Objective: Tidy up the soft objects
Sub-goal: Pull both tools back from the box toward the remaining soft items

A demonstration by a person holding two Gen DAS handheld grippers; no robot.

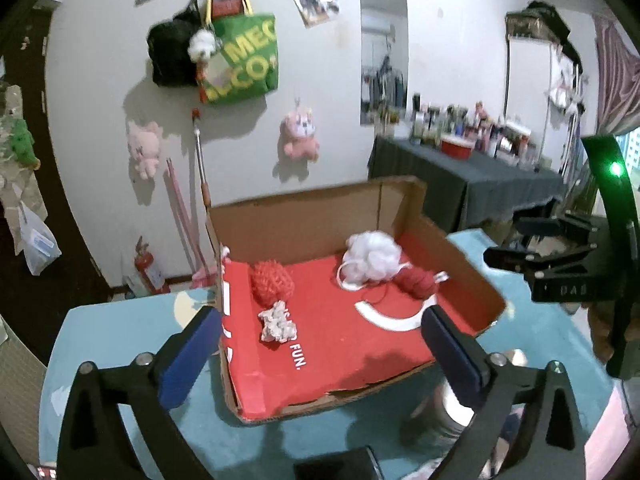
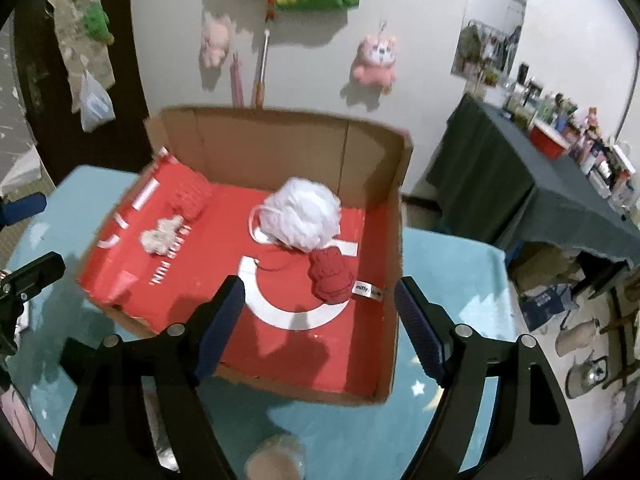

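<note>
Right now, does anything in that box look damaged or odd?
The cardboard box looks worn: its near edge is ragged and torn, with no front wall. The white puff trails a loose cord across the floor.

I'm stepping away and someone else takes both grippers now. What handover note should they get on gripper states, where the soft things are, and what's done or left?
Left gripper: open, empty, at the near edge of the red-lined cardboard box.
Right gripper: open, empty, above the box's near right part.
In the box: white mesh puff touching the red plush with a label on the right; red knitted ball and small cream fabric lump on the left.
Done: four soft items boxed.
Left: no loose soft items visible on the teal tablecloth; check outside the views.
</note>
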